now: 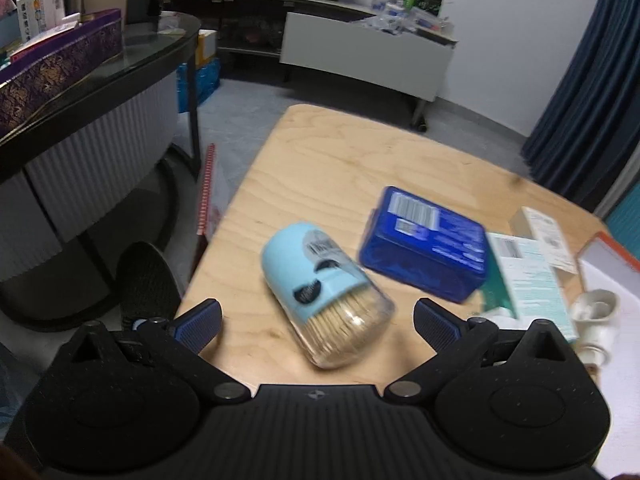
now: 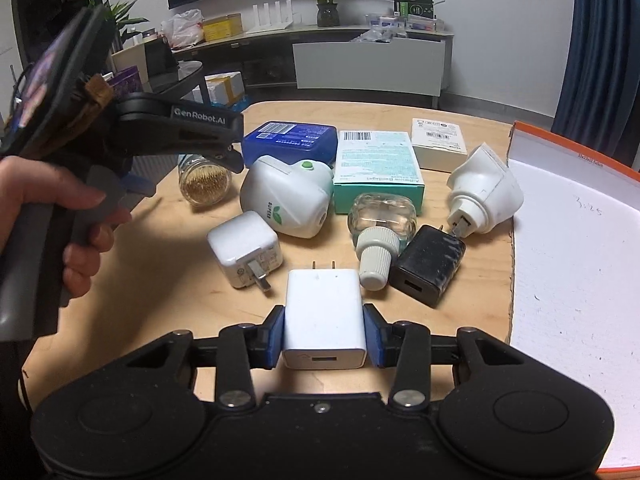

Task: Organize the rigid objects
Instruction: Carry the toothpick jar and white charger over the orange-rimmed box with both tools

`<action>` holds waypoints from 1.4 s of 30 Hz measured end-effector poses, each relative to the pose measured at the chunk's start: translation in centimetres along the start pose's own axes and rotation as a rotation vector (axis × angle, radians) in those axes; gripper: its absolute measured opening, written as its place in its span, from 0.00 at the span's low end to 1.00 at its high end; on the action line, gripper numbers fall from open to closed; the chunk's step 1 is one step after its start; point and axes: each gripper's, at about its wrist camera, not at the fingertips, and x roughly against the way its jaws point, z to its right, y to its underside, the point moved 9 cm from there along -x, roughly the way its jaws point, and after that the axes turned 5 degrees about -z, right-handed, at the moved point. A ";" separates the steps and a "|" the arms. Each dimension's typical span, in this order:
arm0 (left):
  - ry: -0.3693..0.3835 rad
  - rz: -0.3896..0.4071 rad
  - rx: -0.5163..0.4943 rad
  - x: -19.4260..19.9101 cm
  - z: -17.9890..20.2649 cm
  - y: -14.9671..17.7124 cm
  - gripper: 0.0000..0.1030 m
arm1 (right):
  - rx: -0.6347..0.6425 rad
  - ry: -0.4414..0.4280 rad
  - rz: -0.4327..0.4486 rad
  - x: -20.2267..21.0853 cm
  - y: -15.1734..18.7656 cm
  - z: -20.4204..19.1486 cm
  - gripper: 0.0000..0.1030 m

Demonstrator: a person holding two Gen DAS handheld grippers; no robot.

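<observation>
Right wrist view shows your right gripper point(image 2: 324, 334) clenched on a flat white USB charger point(image 2: 323, 308): both blue pads press its sides, its prongs point away from you and its port faces the camera. Just beyond the fingertips lie a white cube plug adapter point(image 2: 245, 249) to the left, a clear glass bottle with a grey ribbed cap point(image 2: 378, 236) and a black USB charger point(image 2: 430, 266) to the right. Farther out sit a white plug-in device with a green button point(image 2: 289, 200), a teal bandage box point(image 2: 378, 172), a blue plastic case point(image 2: 289, 142), a small white carton point(image 2: 439, 148) and a white lamp socket adapter point(image 2: 486, 192). Right of the fingers, an open orange-edged box point(image 2: 576, 260) shows its white floor. Only this view shows your left hand point(image 2: 60, 216) squeezing the handle of the other gripper.

Left wrist view shows what that one hides: your left gripper point(image 1: 318, 320) is released, its fingers spread wide above the wooden table point(image 1: 340, 160). Between them and slightly ahead lies a toothpick jar with a light blue lid point(image 1: 326, 294) on its side, touched by neither pad. The blue case lies just past the right finger, though blurred.
</observation>
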 end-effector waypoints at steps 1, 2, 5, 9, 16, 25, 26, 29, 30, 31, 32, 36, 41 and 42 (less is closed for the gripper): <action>-0.012 -0.009 0.020 -0.5 -0.3 -0.2 1.00 | 0.000 -0.004 0.004 0.1 -0.1 0.0 0.48; -0.009 -0.015 0.043 -0.8 -0.6 -0.3 1.00 | 0.002 -0.006 0.007 0.2 -0.1 0.0 0.48; -0.050 -0.001 0.030 -1.5 -0.9 -1.0 1.00 | 0.010 -0.016 0.017 0.7 -0.4 0.0 0.48; -0.071 0.049 -0.071 -1.1 -0.4 -1.0 0.64 | -0.007 -0.030 0.031 1.5 -0.6 0.6 0.48; 0.029 0.045 -0.132 0.4 0.5 0.7 0.46 | -0.039 -0.021 0.063 2.9 -0.5 2.1 0.48; 0.121 0.057 -0.145 3.7 2.6 3.1 0.46 | -0.070 0.010 0.020 3.0 0.6 3.9 0.48; 0.127 0.058 -0.148 4.0 2.9 3.3 0.46 | -0.067 0.015 -0.003 2.5 0.9 3.9 0.48; 0.150 0.057 -0.149 4.9 3.5 4.0 0.46 | -0.061 0.033 -0.033 1.5 1.2 3.7 0.49; 0.153 0.056 -0.148 5.1 3.6 4.3 0.46 | -0.045 0.040 -0.035 1.2 1.2 3.6 0.49; 0.158 0.054 -0.148 5.3 3.7 4.5 0.46 | -0.035 0.044 -0.043 0.9 1.1 3.5 0.49; 0.163 0.052 -0.148 5.4 3.9 4.9 0.46 | -0.032 0.050 -0.040 0.7 1.0 3.5 0.50; 0.181 0.041 -0.143 5.9 4.6 5.9 0.46 | -0.029 0.059 -0.030 0.8 0.8 3.6 0.48; 0.199 0.050 -0.159 7.1 6.0 6.4 0.46 | -0.060 0.056 0.063 4.0 -0.7 4.5 0.48; 0.204 0.052 -0.167 7.3 6.4 6.3 0.46 | -0.069 0.055 0.076 4.6 -1.2 4.8 0.48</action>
